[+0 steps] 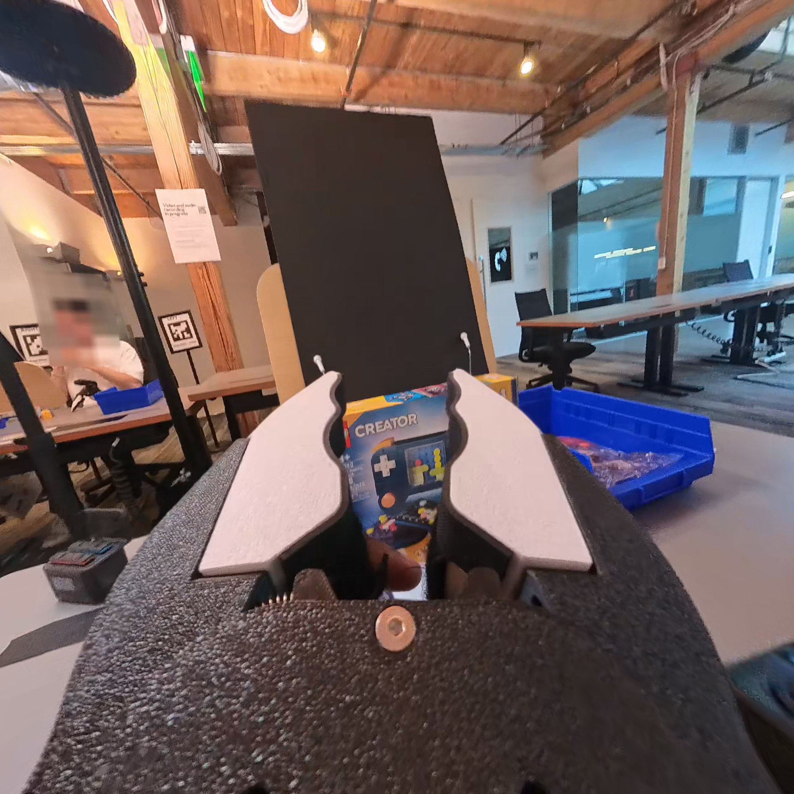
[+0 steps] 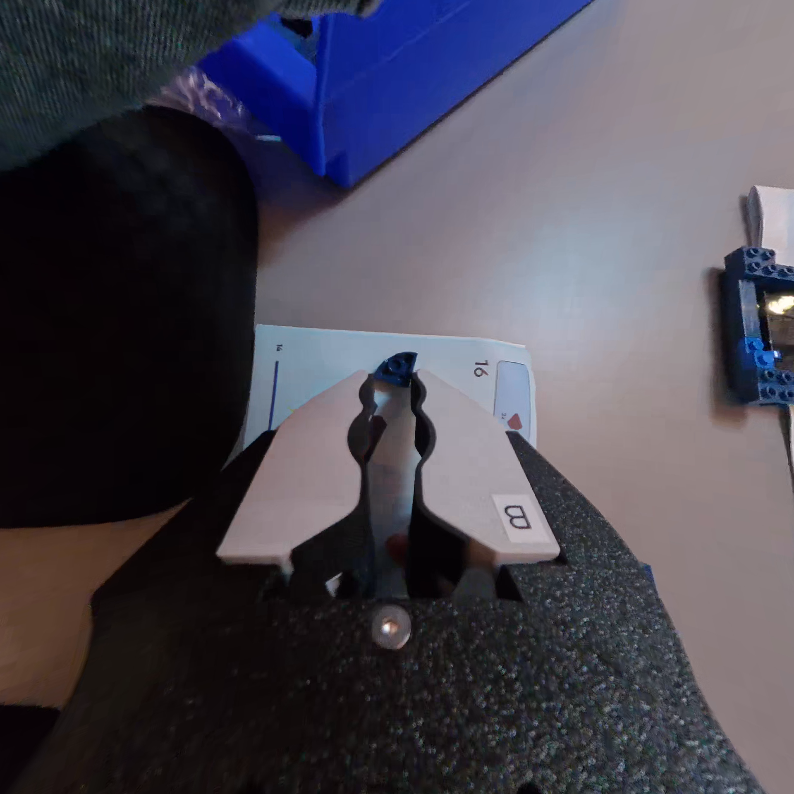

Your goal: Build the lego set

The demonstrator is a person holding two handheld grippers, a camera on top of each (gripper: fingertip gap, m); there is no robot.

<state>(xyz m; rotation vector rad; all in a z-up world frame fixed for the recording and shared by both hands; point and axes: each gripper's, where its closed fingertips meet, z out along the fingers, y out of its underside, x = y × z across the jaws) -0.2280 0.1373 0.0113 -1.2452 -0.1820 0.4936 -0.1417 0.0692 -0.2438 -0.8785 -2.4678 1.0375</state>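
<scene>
Open-plan office — long desks (image 1: 670, 307), swivel chair (image 1: 548, 343), glass partitions (image 1: 618, 240), exposed timber ceiling (image 1: 429, 51).

My left gripper (image 1: 394, 389): rough, pebbled black plastic body, matt pale finger plates, shiny metal screw (image 1: 395, 628). Beyond it a glossy printed cardboard box (image 1: 393, 447), a matt black board (image 1: 365, 240), a smooth glossy blue plastic bin (image 1: 618, 425) with crinkly clear plastic bags inside. Rough wooden beams overhead. My right gripper (image 2: 392, 376), same grainy plastic, pinches a glossy dark blue plastic brick piece (image 2: 396, 371) over a smooth paper booklet (image 2: 451, 356). Table (image 2: 558, 215) smooth, matt grey. Grey woven cloth sleeve (image 2: 86, 64).
</scene>
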